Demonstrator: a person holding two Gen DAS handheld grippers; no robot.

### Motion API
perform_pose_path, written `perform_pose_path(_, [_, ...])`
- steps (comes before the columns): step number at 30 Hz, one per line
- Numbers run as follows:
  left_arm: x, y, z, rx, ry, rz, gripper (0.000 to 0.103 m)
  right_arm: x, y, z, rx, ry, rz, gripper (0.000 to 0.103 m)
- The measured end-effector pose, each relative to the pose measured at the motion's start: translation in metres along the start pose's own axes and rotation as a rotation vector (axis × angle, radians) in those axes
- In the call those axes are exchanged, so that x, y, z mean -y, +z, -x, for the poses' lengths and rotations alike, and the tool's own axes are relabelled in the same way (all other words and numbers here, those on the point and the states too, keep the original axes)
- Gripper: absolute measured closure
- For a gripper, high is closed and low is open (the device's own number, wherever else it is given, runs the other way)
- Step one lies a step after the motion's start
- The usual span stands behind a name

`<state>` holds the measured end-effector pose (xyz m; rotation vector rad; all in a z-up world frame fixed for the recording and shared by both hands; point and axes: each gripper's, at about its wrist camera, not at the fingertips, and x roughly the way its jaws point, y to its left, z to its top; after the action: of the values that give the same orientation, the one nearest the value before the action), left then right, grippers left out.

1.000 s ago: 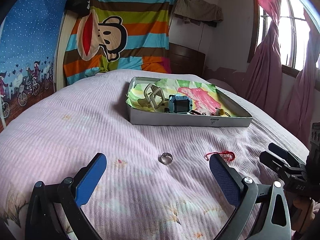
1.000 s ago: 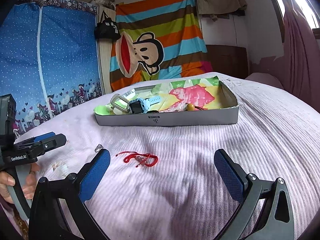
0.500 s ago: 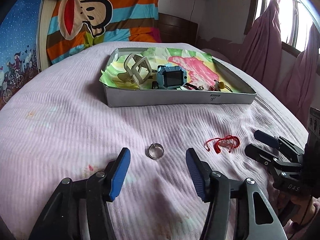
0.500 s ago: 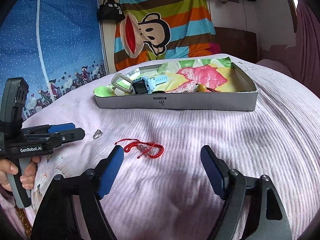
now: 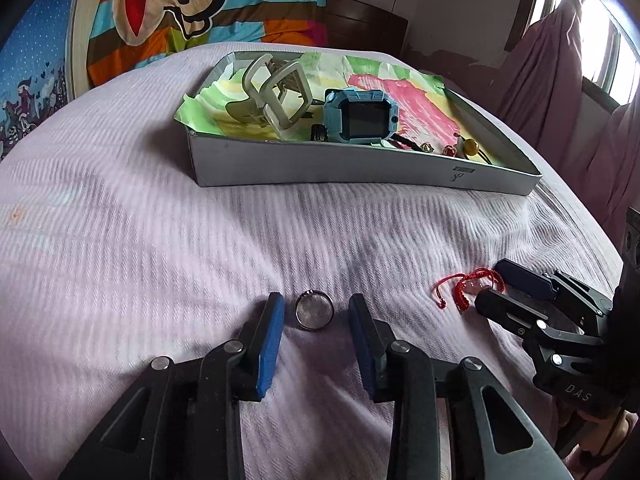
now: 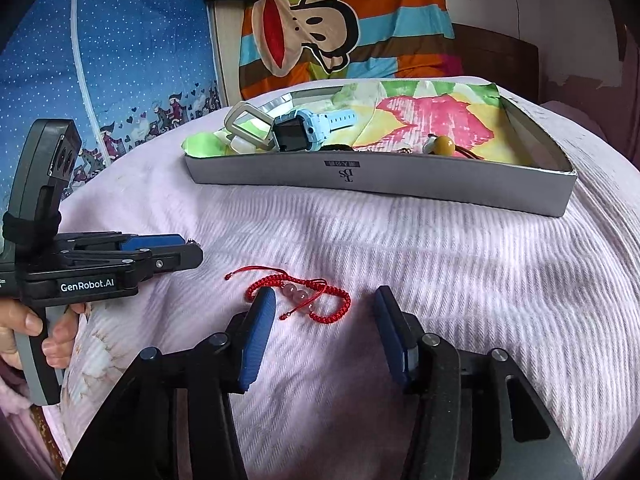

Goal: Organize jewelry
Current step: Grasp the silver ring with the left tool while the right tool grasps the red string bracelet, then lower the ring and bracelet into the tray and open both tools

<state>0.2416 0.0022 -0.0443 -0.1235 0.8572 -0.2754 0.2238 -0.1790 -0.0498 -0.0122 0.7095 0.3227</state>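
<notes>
A pink bed cover (image 5: pixel 160 264) is seen in both views, and a grey box (image 5: pixel 360 166) is set on it. Everything is placed here by that box.

The left gripper (image 5: pixel 316 312) is held low over the cover, on the near side of the box. Its two blue pads are partly apart, and a silver ring (image 5: pixel 314 311) is seen lying flat on the cover between them. A small gap is left on each side of the ring, so nothing is gripped.

The right gripper (image 6: pixel 326 312) is also held on the near side of the box, toward the box's right end as seen from the left wrist. Its pads are spread wider. A red string bracelet (image 6: pixel 304 296) with three pale pink beads is laid on the cover between them. The left pad (image 6: pixel 258 332) is seen over one end of the bracelet, but whether it is touched cannot be told. The other pad is kept well clear of it. The bracelet is not held.

Inside the box, a bright painted paper (image 6: pixel 424 112) is spread over the bottom. A blue watch (image 5: pixel 358 116) is placed near the front wall, toward the left end. A pale hair clip (image 5: pixel 276 92) is put just to the left of the watch. A yellow bead (image 6: pixel 444 145) and some small bits are kept close to the front wall, to the right of the watch.
</notes>
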Motion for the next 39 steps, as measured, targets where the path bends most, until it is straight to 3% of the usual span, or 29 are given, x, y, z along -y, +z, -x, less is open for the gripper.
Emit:
perform_pose_path(9, [0.006, -0.010, -0.001, 0.021, 0.034, -0.031, 0.083, -0.002, -0.004, -0.011, -0.026, -0.041, 0.003, 0.066])
perform_pose_path(14, [0.007, -0.014, 0.003, 0.048, 0.023, -0.037, 0.083, -0.001, -0.007, -0.009, -0.010, -0.035, -0.006, 0.083])
perform_pose_path(18, [0.011, -0.018, 0.007, 0.072, 0.039, -0.059, 0.083, 0.001, -0.010, -0.007, 0.008, -0.005, -0.022, 0.090])
perform_pose_path(30, [0.025, -0.032, 0.030, 0.172, 0.041, -0.129, 0.083, -0.002, -0.019, 0.005, 0.091, 0.017, -0.018, 0.094])
perform_pose_path(39, [0.046, -0.020, 0.059, 0.259, 0.058, -0.197, 0.083, -0.010, -0.017, 0.030, 0.181, 0.022, 0.041, 0.094])
